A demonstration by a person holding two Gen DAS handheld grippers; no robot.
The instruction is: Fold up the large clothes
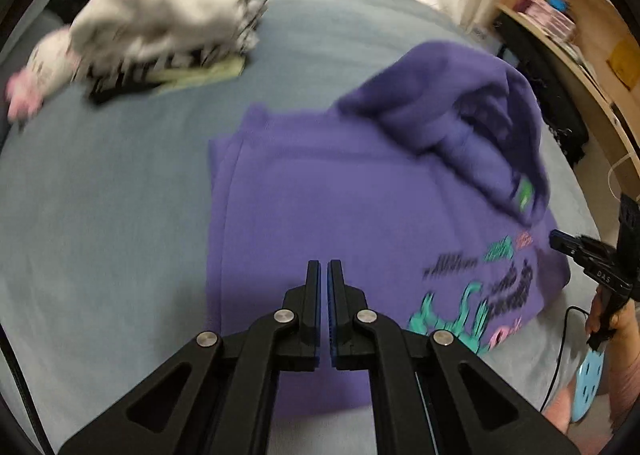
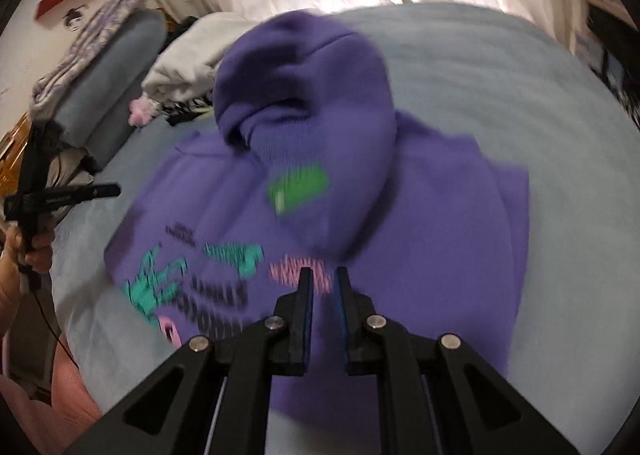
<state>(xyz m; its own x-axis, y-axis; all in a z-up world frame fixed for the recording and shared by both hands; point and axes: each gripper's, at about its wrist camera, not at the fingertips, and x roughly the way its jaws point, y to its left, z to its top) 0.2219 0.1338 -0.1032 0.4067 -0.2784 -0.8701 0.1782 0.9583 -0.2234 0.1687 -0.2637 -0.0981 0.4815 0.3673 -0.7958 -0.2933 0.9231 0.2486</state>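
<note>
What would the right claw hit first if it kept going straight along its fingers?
Most likely the purple hoodie, near its pink print; the right claw, empty, points down at it. Blur makes depth uncertain.

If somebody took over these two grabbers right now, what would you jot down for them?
Left gripper: shut, holding nothing, above the purple hoodie.
Right gripper: jaws slightly apart, nothing between them, also above the hoodie.
Hoodie: lies on the grey-blue bed, sides apparently folded in, hood bunched on top, print showing.
Pile of other clothes sits at the far end of the bed.
Left: probably flatten the hood and finish the fold.
</note>
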